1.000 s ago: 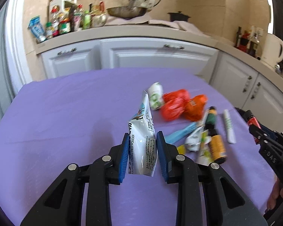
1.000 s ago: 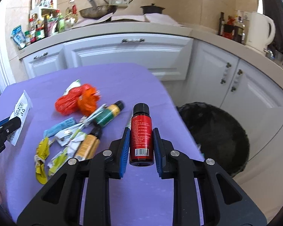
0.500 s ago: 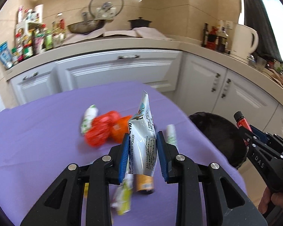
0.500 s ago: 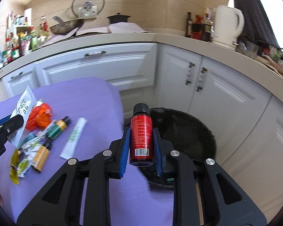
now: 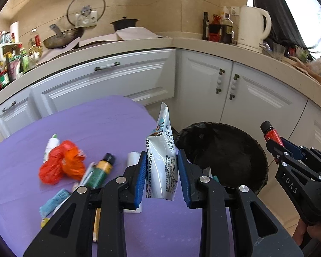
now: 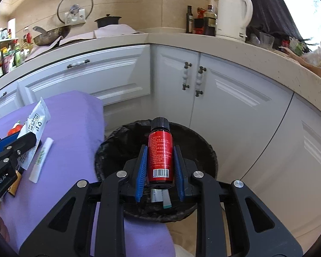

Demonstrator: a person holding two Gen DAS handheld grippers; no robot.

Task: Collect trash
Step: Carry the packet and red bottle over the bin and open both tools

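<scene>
My left gripper is shut on a white milk powder pouch, held upright above the right edge of the purple table, beside the black-lined trash bin. My right gripper is shut on a small red bottle with a black cap, held directly over the bin. The bottle also shows in the left wrist view. The pouch also shows in the right wrist view.
On the table lie red and orange wrappers, a green-and-yellow bottle, a white tube and small sachets. White cabinets and a counter with a kettle stand behind the bin. Scraps lie inside the bin.
Both grippers have swung right from over the table toward the bin. The red bottle now hangs over the bin; the pouch is at the table's right edge.
</scene>
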